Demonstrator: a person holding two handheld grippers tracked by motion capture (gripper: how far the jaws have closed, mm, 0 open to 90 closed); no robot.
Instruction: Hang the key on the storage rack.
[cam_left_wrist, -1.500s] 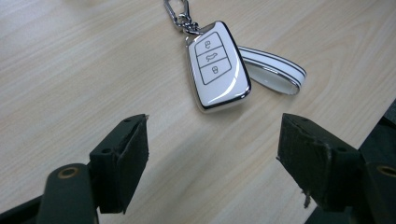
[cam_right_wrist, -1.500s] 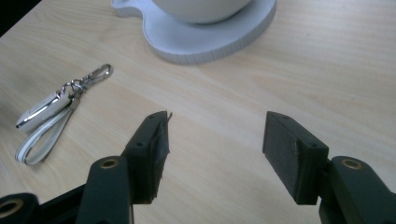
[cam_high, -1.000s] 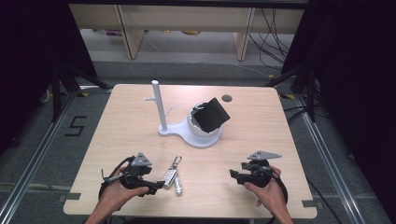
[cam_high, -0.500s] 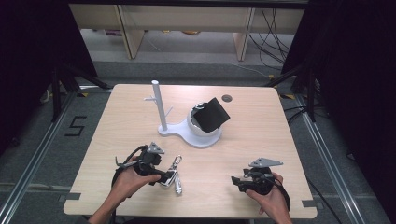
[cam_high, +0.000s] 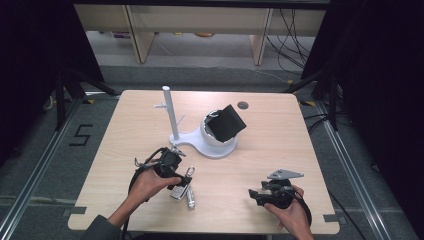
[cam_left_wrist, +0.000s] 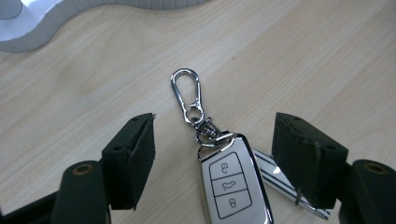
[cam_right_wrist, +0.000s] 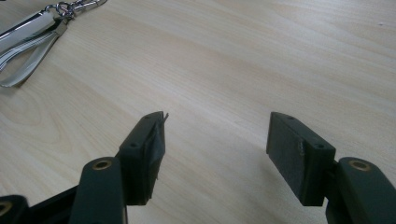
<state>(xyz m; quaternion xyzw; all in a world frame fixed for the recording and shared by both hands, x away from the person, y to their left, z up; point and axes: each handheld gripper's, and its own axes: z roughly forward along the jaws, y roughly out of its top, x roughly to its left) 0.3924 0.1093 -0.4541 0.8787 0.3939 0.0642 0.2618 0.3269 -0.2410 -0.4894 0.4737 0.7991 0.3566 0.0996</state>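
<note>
Straddling the key fob (cam_left_wrist: 236, 184), your left gripper (cam_left_wrist: 215, 154) has jaws apart, just narrowing without touching it, the fob's long axis running away toward its carabiner clip (cam_left_wrist: 187, 93), while your right gripper (cam_high: 260, 194) waits open, well apart.

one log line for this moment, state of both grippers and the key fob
left gripper: open, closing, astride key fob, not gripping | right gripper: open, nothing between fingers | key fob: flat on table, carabiner toward white stand
</note>
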